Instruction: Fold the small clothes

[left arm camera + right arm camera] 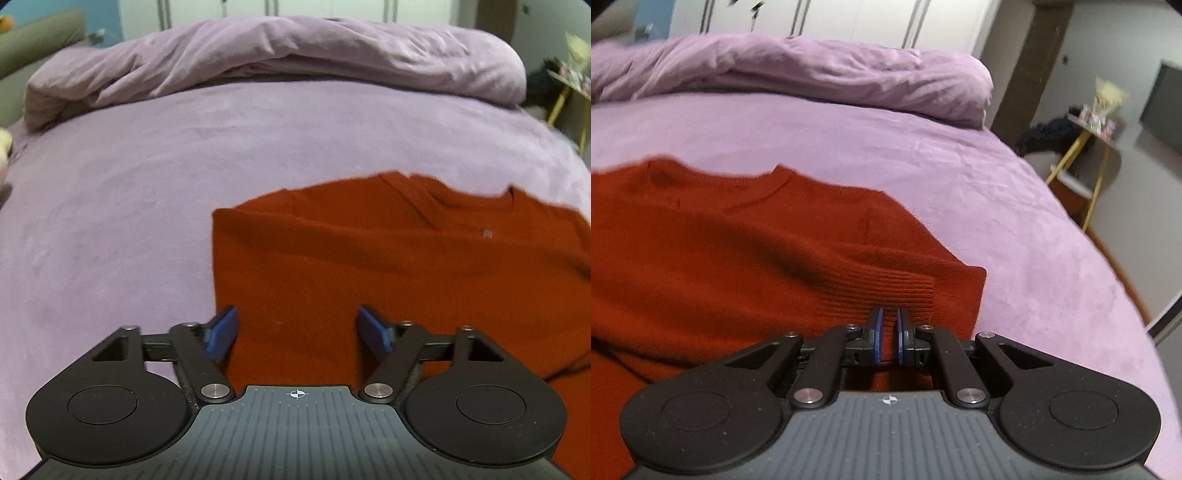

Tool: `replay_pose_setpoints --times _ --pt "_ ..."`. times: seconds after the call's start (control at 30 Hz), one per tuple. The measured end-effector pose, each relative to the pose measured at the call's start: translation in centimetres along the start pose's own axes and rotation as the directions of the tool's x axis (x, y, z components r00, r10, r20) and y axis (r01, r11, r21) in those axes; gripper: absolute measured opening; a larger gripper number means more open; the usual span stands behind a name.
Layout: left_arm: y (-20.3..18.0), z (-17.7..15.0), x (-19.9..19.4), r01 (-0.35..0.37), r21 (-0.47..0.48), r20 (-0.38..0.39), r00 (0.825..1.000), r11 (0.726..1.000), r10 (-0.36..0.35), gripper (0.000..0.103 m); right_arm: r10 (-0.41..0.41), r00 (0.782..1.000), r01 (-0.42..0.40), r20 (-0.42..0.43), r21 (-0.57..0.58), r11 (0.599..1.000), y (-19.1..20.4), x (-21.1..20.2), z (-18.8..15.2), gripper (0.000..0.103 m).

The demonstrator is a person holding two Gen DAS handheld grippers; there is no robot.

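Observation:
A rust-red knit sweater [369, 266] lies flat on the lilac bed, neckline towards the far side, its left side folded in to a straight edge. My left gripper [297, 325] hovers open just over that near left part, with nothing between its blue pads [225, 328]. In the right wrist view the sweater [720, 251] has its right sleeve laid across the body. The sleeve's ribbed cuff [886, 288] runs into my right gripper [889, 317], whose pads are shut on it.
A bunched lilac duvet [277, 48] lies across the far end of the bed sheet [147, 184]. The bed's edge [1108, 280] drops off on the right, where a small table with yellow legs [1086, 147] stands on the floor.

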State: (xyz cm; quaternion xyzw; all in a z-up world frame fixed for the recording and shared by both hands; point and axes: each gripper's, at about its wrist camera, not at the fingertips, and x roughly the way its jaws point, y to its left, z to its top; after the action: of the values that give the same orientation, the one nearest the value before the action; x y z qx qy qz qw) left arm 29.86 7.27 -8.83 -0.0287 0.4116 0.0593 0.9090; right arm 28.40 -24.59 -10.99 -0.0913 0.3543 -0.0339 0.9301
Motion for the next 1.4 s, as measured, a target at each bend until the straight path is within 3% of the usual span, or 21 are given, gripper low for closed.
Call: replay_pose_setpoints --times 0.17,0.3,0.47,0.57,0.7,0.8,0.87,0.93,1.03,1.1,1.2,1.23,1.4 --pt "-1.0 0.5 1.2 0.003 -0.007 0.005 1.000 1.000 -0.003 0.074 0.055 0.995 -0.063 0.087 0.093 0.994 -0.3 -2.4 1.2 0.006" --pt "-2.2 0.9 2.8 -0.043 0.058 0.018 0.999 0.997 0.042 0.084 0.105 0.994 -0.106 0.010 0.041 0.994 1.7 0.6 1.2 0.006" --pt "-1.7 1.8 4.5 -0.066 0.057 -0.002 0.998 0.996 0.066 0.100 0.071 0.996 -0.074 0.059 0.043 0.996 1.6 3.1 0.9 0.003" --pt "-1.5 2.1 4.0 -0.068 0.067 -0.019 0.997 0.995 0.070 0.099 0.029 0.998 -0.029 0.053 -0.003 1.000 2.8 3.2 1.6 0.003" --pt "-0.7 1.5 1.7 -0.036 -0.002 -0.052 0.998 0.999 0.035 0.085 0.059 0.998 -0.060 0.036 0.025 0.998 2.6 0.6 1.9 0.007" --pt "-0.3 0.1 0.3 -0.022 -0.017 -0.040 0.999 1.000 0.021 0.086 0.117 0.991 -0.121 0.064 0.061 0.991 1.8 -2.0 0.3 0.008" --pt "-0.6 -0.6 0.3 -0.029 0.007 -0.031 0.999 1.000 0.029 0.087 0.096 0.995 -0.096 0.023 0.019 0.995 2.1 -1.8 -0.8 0.008" --pt "-0.8 -0.8 0.5 -0.047 0.046 -0.024 0.999 0.998 0.048 0.092 0.086 0.996 -0.086 0.037 -0.021 0.996 2.1 -1.5 -1.6 0.008" --pt "-0.3 -0.3 -0.2 -0.058 0.033 -0.050 0.997 0.998 0.059 0.089 0.077 0.997 -0.077 -0.005 -0.007 0.997 2.1 -1.6 -0.6 0.009" --pt "0.3 -0.5 -1.3 -0.054 0.028 -0.070 0.996 0.998 0.056 0.086 0.101 0.994 -0.100 -0.037 0.049 0.994 1.5 -2.2 0.1 0.014" --pt "1.7 -2.6 -4.0 0.020 0.040 -0.091 0.996 0.999 -0.016 0.086 0.183 0.982 -0.178 -0.037 0.110 0.978 0.4 -5.2 -0.9 0.043" --pt "2.4 -3.8 -5.3 0.045 0.051 -0.100 0.994 0.998 -0.040 0.086 0.204 0.978 -0.199 -0.032 0.120 0.973 0.0 -6.5 -1.8 0.049" --pt "6.1 -11.0 -11.8 0.070 0.079 -0.151 0.987 0.994 -0.058 0.086 0.251 0.966 -0.240 -0.057 0.161 0.957 -3.9 -14.0 -8.3 0.053"
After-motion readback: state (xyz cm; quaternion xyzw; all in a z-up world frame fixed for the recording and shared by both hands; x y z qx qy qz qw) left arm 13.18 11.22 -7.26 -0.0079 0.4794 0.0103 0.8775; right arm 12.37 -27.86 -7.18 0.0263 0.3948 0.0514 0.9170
